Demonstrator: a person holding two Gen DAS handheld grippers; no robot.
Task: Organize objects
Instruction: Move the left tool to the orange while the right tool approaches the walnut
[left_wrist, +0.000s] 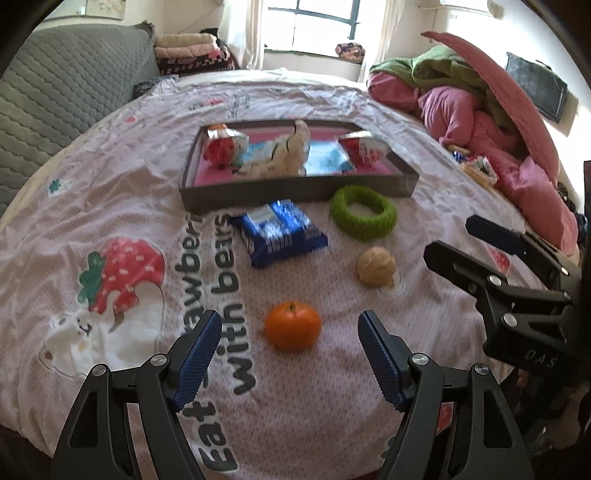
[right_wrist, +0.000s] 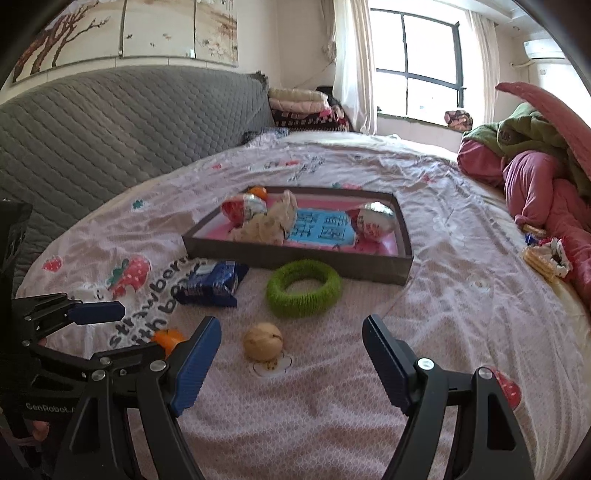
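On the bed sheet lie an orange tangerine (left_wrist: 292, 325), a tan walnut (left_wrist: 376, 266), a green knitted ring (left_wrist: 362, 212) and a blue snack pack (left_wrist: 277, 232). My left gripper (left_wrist: 287, 356) stands open, its fingers on either side of the tangerine and a little short of it. My right gripper (right_wrist: 291, 363) is open just in front of the walnut (right_wrist: 263, 340), with the green ring (right_wrist: 303, 288) and blue pack (right_wrist: 214, 283) beyond. A dark tray (left_wrist: 295, 192) with a pink floor holds two red-and-silver packets, a beige cloth toy and a blue card.
A pile of pink and green bedding (left_wrist: 480, 110) fills the bed's right side. A grey quilted headboard (right_wrist: 92, 122) runs along the left. Folded blankets (right_wrist: 299, 103) sit by the window. A small patterned pouch (right_wrist: 546, 258) lies at the right of the tray (right_wrist: 369, 269).
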